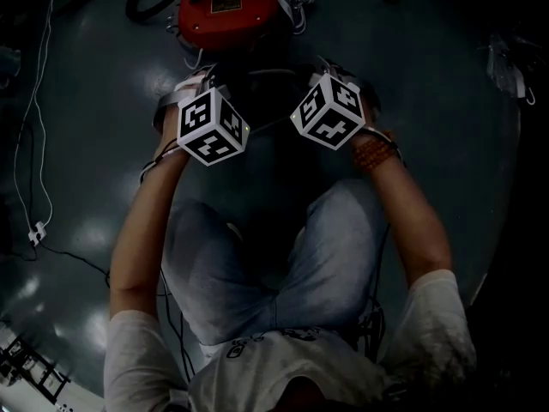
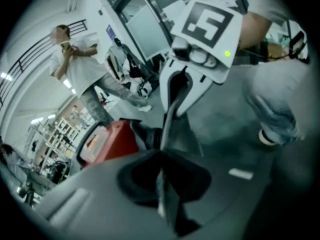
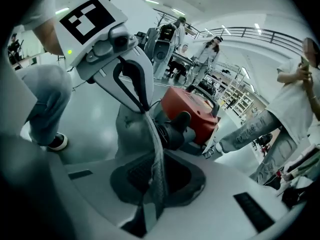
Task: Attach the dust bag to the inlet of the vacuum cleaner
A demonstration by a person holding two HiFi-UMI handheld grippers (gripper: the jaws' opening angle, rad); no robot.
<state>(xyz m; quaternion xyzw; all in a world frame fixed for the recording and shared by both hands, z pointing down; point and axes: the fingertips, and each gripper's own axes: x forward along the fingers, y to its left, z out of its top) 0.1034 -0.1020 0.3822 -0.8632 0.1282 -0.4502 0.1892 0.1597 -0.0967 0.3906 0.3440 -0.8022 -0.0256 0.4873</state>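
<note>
the dust bag is seen as slack grey cloth drawn between the two grippers, just short of the red vacuum cleaner, which lies at 12 o'clock in the head view. the left gripper is closed down narrow on a thin fold of the bag's edge. the right gripper is likewise pinched onto a fold of the same cloth, which runs out from its jaws toward 12 o'clock in its own view. in the head view the grippers are set side by side at about 11 and 1 o'clock of the picture's middle, and the bag between them is too dark to be made out. a black stub is shown on the near side of the red body and is judged to be the inlet. the cloth lies just beside it, though whether it touches cannot be told. the bag is judged light, soft and limp: no shape will be kept by it unaided, and folds may slip out of a shallow pinch. hold is best taken at the hem of the mouth, on opposite sides, so the opening can be kept spread — a grip further down would leave the mouth collapsed. the thin fabric could be snagged on the inlet's rim.
</note>
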